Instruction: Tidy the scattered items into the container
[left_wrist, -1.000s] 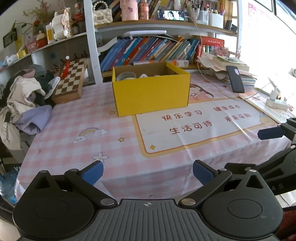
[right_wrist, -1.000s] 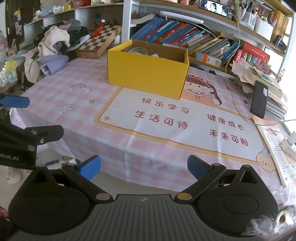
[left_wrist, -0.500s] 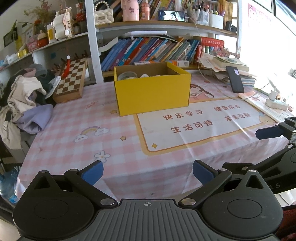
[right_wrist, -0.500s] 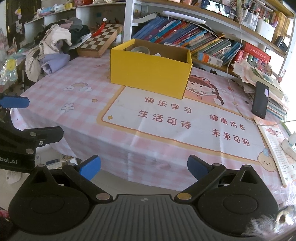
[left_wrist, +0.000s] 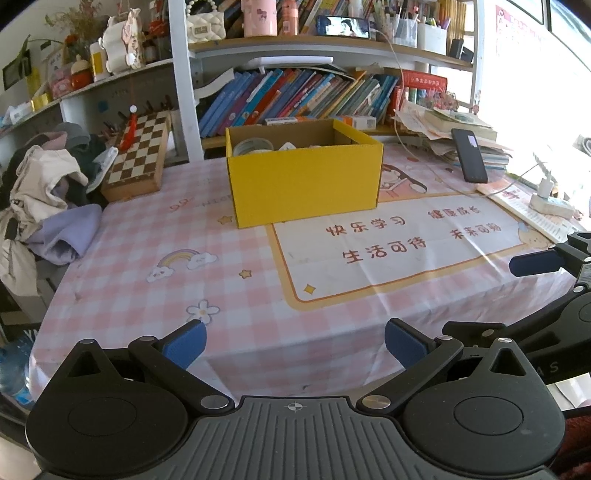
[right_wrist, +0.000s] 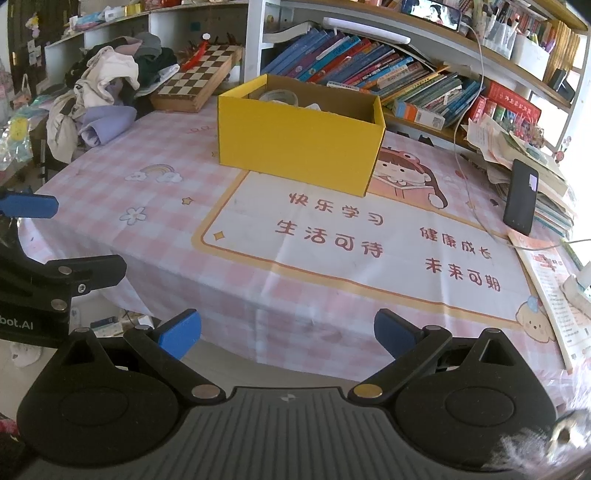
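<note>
Left tongs (left_wrist: 293, 341): jaws spread wide, nothing between the blue pads; held off the near edge of the desk, pointing toward the box.
Right tongs (right_wrist: 287, 332): jaws spread wide, nothing held; also at the near edge of the desk, beside the left tongs, whose blue fingertip shows at the left border of the right wrist view.
Container: yellow cardboard box (left_wrist: 304, 186), open at the top, standing upright toward the far side of the desk, its near corner just touching the printed panel of the cloth.
Contents of box: a roll of tape (left_wrist: 253, 146) against the left inner wall; pale items beside it, too hidden by the wall to name.
Desk (left_wrist: 155, 236): covered with a pink-and-white checked cloth bearing a white panel with red Chinese characters, a rainbow, stars and a flower.
Chessboard (left_wrist: 138, 158): wooden, folded, propped tilted at the far left of the desk, well apart from the box.
Clothes pile (left_wrist: 48, 195): white, grey and lilac garments heaped at the desk's left edge.
Phone (right_wrist: 521, 197): black, lying on a stack of papers and books at the right side, a white cable running near it.
Bookshelf (left_wrist: 295, 96): behind the desk, rows of leaning books.
</note>
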